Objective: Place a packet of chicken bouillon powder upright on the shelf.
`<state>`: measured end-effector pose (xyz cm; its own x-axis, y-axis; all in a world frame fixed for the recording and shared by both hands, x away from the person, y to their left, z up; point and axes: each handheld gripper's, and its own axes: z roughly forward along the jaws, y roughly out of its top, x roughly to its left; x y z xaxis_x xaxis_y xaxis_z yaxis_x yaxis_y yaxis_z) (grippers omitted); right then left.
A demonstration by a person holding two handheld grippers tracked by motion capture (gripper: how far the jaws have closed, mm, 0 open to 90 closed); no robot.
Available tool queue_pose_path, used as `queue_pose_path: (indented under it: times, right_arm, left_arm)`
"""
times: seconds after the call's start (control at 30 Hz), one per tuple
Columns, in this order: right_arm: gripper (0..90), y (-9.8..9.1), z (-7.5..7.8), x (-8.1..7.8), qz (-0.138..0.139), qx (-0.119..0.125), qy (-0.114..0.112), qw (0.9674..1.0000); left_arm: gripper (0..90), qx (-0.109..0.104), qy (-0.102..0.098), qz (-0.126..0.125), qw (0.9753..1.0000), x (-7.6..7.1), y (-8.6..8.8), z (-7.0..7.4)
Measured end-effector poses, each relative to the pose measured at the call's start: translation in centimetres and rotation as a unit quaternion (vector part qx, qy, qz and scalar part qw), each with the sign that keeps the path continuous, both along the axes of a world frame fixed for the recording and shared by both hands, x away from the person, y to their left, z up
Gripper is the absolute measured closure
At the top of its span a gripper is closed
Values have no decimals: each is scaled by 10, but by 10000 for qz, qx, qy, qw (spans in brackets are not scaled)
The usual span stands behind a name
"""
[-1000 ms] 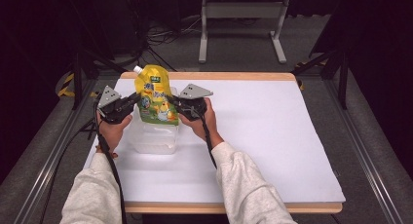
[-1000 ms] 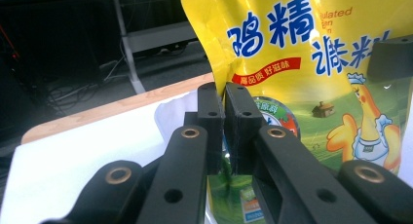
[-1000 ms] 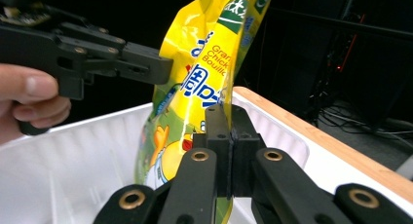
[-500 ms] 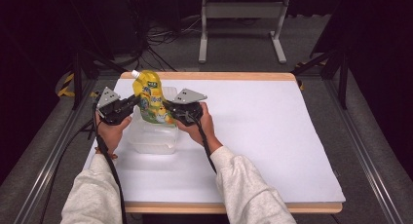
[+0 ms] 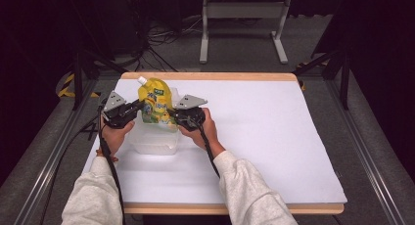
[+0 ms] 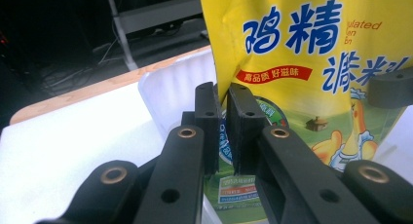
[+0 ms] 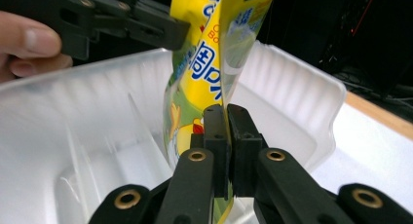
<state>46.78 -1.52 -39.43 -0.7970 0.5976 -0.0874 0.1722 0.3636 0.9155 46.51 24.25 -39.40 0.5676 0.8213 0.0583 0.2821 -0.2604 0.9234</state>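
A yellow spouted pouch (image 5: 155, 102) with blue lettering and a white cap stands upright, its bottom inside a clear plastic container (image 5: 154, 141) on the white table. My left gripper (image 5: 138, 107) is shut on the pouch's left edge. My right gripper (image 5: 172, 113) is shut on its right edge. In the left gripper view the jaws (image 6: 221, 121) pinch the edge of the pouch (image 6: 302, 53) above the container's rim (image 6: 168, 83). In the right gripper view the jaws (image 7: 225, 131) clamp the pouch (image 7: 202, 58) low over the container (image 7: 73, 136), and the left gripper (image 7: 146, 24) grips it higher up.
The white table sheet (image 5: 274, 137) spreads wide to the right of the container. A wooden edge (image 5: 210, 76) runs along the far side. Beyond it are a metal stand (image 5: 240, 19) and cables on the floor.
Both grippers have come down and slightly toward the person with the pouch. It leaned left half a second ago and now sits lower in the container.
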Motion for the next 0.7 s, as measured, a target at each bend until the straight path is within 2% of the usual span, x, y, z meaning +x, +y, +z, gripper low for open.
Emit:
queue_pose_path:
  times: [0.07, 0.13, 0.23, 0.3, 0.57, 0.67, 0.7]
  right_arm:
    - [878, -3, -2, 1, -6, 92, 52, 9999]
    - [879, -2, -2, 1, -2, 63, 33, 10000]
    - [882, -1, -3, -2, -20, 3, -111, 9999]
    - [879, -3, -5, -2, -16, 102, -99, 9999]
    - [877, -3, -6, -2, -21, 106, -131, 9999]
    - [868, -3, -6, -2, -38, 103, -125, 9999]
    - [864, -3, -6, -2, -46, 122, -114, 9998]
  left_arm:
    - [841, 18, 40, 15, 10000, 0, -1, 0]
    - [841, -54, 82, 11, 10000, 0, 1, -1]
    - [840, -67, 131, 7, 9999, -1, 4, -3]
    - [840, -55, 148, 34, 9999, -1, 3, -3]
    - [834, -54, 262, 145, 9995, 1, 6, -8]
    - [840, -78, 229, 183, 9995, 1, 7, -10]
    - [842, -26, 233, 203, 9995, 0, 6, -10]
